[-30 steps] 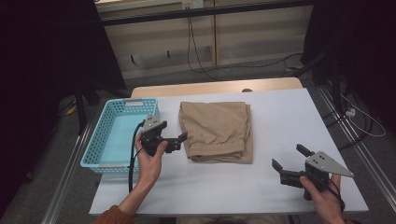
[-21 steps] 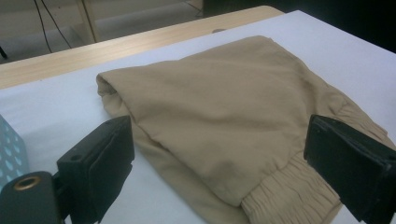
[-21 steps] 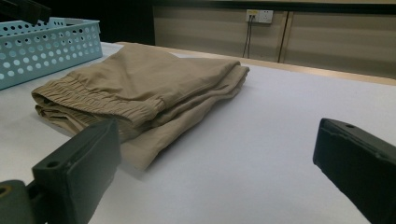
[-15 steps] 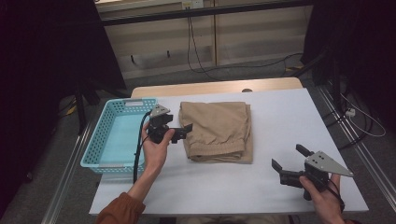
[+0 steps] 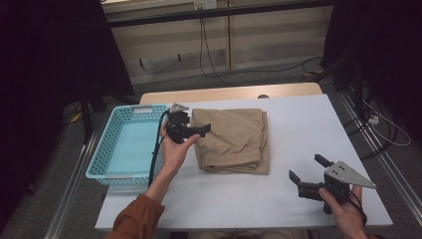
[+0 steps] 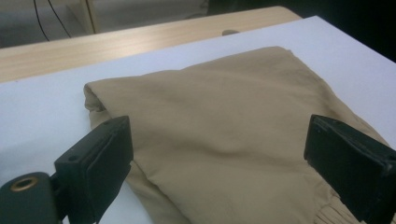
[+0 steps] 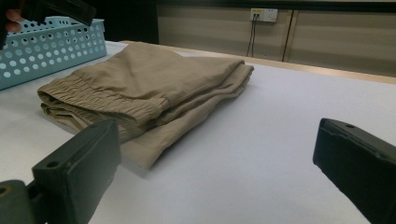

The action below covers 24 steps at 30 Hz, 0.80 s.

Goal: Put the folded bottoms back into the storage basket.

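Note:
A folded tan garment [image 5: 234, 139] with an elastic waistband lies in the middle of the white table [image 5: 298, 124]. My left gripper [image 5: 199, 124] is open and hovers at the garment's far left corner, next to the basket. In the left gripper view the tan cloth [image 6: 224, 93] lies between and beyond the spread jaws of that gripper [image 6: 219, 135], which hold nothing. My right gripper [image 5: 307, 168] is open near the table's front right, apart from the garment. In its own view the right gripper [image 7: 219, 140] faces the garment's waistband end [image 7: 140, 84] across bare table.
A light blue perforated basket [image 5: 99, 154] with nothing inside stands at the table's left edge, seen too in the right gripper view [image 7: 51, 46]. A wooden strip [image 5: 229, 93] runs along the table's far edge. Cables lie on the floor behind.
My left gripper has moved away from the person and up along the garment's left edge, to its far left corner. The right gripper has stayed put.

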### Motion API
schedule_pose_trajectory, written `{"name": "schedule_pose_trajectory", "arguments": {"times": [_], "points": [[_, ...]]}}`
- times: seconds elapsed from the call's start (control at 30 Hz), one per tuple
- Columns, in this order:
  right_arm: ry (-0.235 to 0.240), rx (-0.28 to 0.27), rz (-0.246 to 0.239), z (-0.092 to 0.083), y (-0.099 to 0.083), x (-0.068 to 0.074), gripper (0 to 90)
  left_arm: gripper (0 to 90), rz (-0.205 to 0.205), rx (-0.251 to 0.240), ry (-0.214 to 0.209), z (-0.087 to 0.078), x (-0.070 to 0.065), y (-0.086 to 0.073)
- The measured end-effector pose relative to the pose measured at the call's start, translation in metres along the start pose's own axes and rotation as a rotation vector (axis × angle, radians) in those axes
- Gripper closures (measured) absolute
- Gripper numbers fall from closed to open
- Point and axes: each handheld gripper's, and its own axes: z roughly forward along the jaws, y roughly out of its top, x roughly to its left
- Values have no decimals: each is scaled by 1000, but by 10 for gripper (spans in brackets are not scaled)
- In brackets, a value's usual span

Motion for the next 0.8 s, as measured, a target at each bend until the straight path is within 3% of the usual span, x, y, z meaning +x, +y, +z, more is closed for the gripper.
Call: {"name": "schedule_pose_trajectory", "arguments": {"times": [0.03, 0.1, 0.23, 0.27, 0.37, 0.5, 0.57, 0.6, 0.63, 0.67, 0.7, 0.8], "points": [[2, 1, 0, 0, 0, 0, 12, 70, -22, 27, 1, 5, 3, 4], [4, 2, 2, 0, 0, 0, 12, 96, -16, 33, 8, 8, 5, 7], [6, 6, 3, 0, 0, 0, 12, 99, -35, 1, 41, 14, 8, 11], [7, 6, 3, 0, 0, 0, 12, 109, -62, 42, 39, 18, 11, 15], [10, 5, 3, 0, 0, 0, 12, 122, -90, 71, 19, 24, 14, 18], [12, 6, 4, 1, -1, 0, 12, 135, -72, 48, 54, 33, 21, 20], [13, 6, 5, 1, -1, 0, 12, 119, -115, 50, 36, 41, 30, 19], [13, 6, 5, 1, -1, 0, 12, 116, -115, 50, 36, 41, 30, 19], [14, 6, 6, 1, -1, 0, 14, 131, -108, 67, 78, 45, 35, 19], [14, 6, 6, 1, -1, 0, 14, 145, -108, 67, 78, 45, 35, 19], [16, 6, 9, 1, -1, 0, 15, 137, -103, 94, 112, 50, 39, 17], [18, 6, 4, 1, -1, 0, 15, 177, -137, 109, 106, 55, 46, 14]]}}
